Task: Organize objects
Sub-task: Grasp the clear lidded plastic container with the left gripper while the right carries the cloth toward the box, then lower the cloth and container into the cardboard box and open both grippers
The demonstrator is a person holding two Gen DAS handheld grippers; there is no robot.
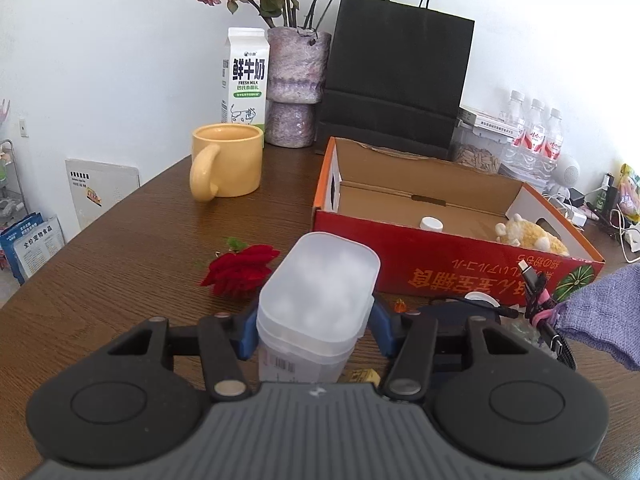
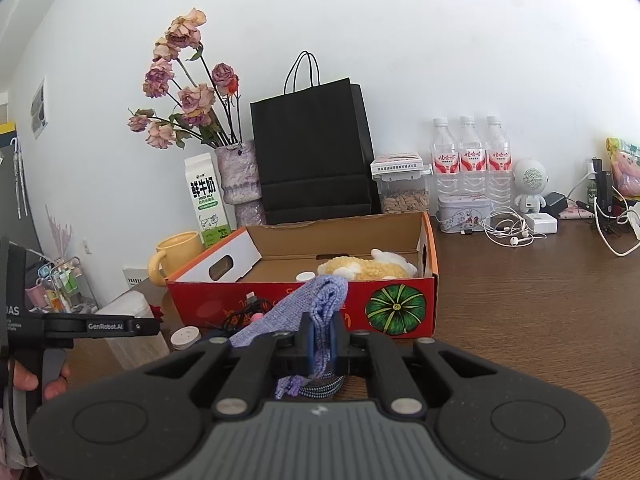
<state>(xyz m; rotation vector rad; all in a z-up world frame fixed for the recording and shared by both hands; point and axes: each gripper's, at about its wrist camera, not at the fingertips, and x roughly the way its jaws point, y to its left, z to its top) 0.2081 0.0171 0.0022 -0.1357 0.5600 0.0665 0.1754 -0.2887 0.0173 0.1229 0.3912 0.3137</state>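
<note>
We held the tub [image 1: 316, 304] clamped in our left jaws and the cloth [image 2: 320, 320] in our right — both likely bound for the box [image 2: 400, 308].

- Your box [image 2: 304, 312] is red with a green pumpkin print.
- Your cloth [image 2: 320, 300] is lilac.
- The mug [image 1: 228, 162] is yellow.
- The rose [image 1: 240, 268] is deep red.
- The bench [image 1: 120, 272] is dark wood-grain brown.

White-capped bottle [image 1: 431, 224] and plush toy [image 1: 532, 236] half hidden behind red box wall [image 1: 440, 256]
</note>
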